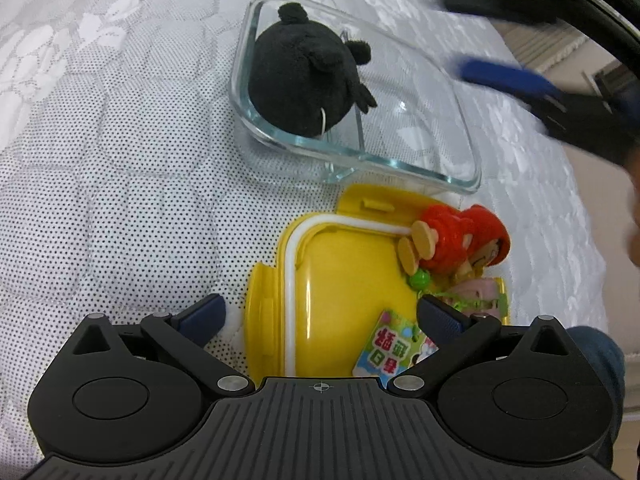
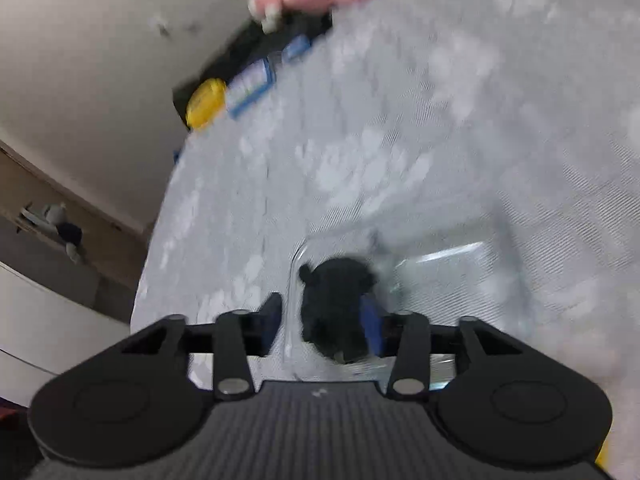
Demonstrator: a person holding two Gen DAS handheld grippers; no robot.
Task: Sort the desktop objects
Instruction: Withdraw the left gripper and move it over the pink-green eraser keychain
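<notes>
The black plush toy [image 1: 298,74] is sitting inside the clear glass container [image 1: 460,120], tucked into one end of it, on the quilted white mattress [image 1: 100,140]. The rest of the glass container is lying bare. Just beside it, a yellow lid [image 1: 340,280] is carrying a red-haired figurine [image 1: 460,236], a small green ball [image 1: 420,279] and a colourful printed packet [image 1: 390,346].

The right gripper [image 2: 322,326] is hovering over the plush toy's end of the container; its jaws are standing partly apart, and in the blurred right wrist view I cannot tell whether either pad is touching the plush, though the left wrist view is showing nothing held between them.

The left gripper [image 1: 320,316] is hanging wide open and empty over the yellow lid, pointing steeply down. It looks the nearer one for the remaining small things, with the figurine lying ahead of its right finger [image 1: 442,316].
</notes>
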